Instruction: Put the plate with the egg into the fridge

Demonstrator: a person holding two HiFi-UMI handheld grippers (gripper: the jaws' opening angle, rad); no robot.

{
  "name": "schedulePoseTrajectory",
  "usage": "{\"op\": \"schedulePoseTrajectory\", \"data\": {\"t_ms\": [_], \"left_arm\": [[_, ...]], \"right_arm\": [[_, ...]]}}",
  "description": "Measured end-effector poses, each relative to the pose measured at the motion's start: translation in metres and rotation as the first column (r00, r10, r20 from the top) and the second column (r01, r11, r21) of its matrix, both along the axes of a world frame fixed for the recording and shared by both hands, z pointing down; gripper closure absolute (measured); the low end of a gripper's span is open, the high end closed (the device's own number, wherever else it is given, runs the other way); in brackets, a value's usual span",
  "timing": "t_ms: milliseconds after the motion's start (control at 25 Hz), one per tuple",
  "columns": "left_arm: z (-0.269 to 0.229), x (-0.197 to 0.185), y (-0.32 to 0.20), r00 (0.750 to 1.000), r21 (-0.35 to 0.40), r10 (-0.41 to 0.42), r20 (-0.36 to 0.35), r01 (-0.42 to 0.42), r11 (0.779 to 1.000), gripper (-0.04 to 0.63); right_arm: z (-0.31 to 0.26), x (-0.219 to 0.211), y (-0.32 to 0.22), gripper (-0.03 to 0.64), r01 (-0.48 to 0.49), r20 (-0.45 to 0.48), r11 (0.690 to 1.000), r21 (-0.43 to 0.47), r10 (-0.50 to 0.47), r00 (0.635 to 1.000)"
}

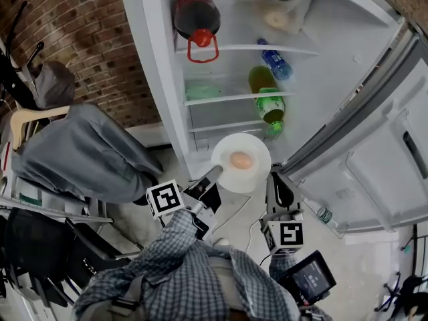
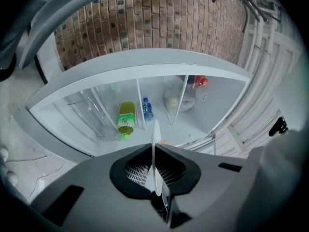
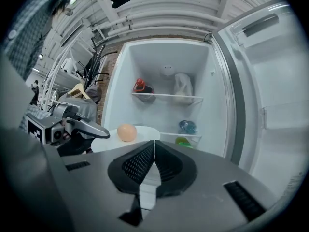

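Head view: left gripper (image 1: 215, 172) pinches the plate (image 1: 257, 149) rim, held level so the egg (image 1: 241, 160) can't roll off. Plate hangs just outside the open fridge (image 1: 334, 72), by its lowest shelf (image 1: 221, 126). Beside the plate, right gripper (image 1: 273, 174) has jaws pressed together on nothing, probably on standby.

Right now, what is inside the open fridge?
A dark jug, a plastic bag, a blue bottle and a green bottle lie inside. The plate in front hides the lowest part.
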State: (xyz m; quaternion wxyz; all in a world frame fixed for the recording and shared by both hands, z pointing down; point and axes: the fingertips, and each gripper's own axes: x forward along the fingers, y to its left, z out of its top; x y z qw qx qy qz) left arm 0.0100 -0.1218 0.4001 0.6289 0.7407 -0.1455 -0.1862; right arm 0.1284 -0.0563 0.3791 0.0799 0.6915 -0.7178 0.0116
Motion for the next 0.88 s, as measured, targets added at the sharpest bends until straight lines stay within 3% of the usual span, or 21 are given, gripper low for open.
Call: {"op": "schedulePoseTrajectory", "data": {"t_ms": [120, 280, 520, 680, 880], "left_arm": [[-0.001, 0.003, -0.012, 1.000, -0.006, 0.017, -0.007, -0.017, 1.000, 0.577], [0.002, 0.006, -0.022, 0.999, -0.006, 0.053, 0.004, -0.053, 0.999, 0.577], [0.002, 0.020, -0.033, 0.998, -0.008, 0.070, -0.006, -0.070, 0.998, 0.577], [0.004, 0.033, -0.040, 0.998, -0.018, 0.054, 0.013, -0.054, 0.998, 0.577], [-0.007, 0.046, -0.051, 1.000, -0.017, -0.015, -0.013, 0.015, 1.000, 0.577]], "right_arm": [[-0.012, 0.001, -0.015, 0.609, -0.015, 0.006, 0.998, 0.064, 0.015, 1.000], [-0.005, 0.011, -0.022, 0.609, -0.049, 0.008, 0.998, 0.042, 0.049, 0.999], [-0.021, 0.023, -0.041, 0.608, -0.061, 0.023, 0.994, 0.089, 0.059, 0.998], [-0.028, 0.038, -0.058, 0.608, -0.017, -0.050, 0.994, 0.109, 0.023, 0.999], [-0.055, 0.045, -0.073, 0.609, 0.088, -0.164, 0.983, 0.158, -0.062, 0.985]]}}
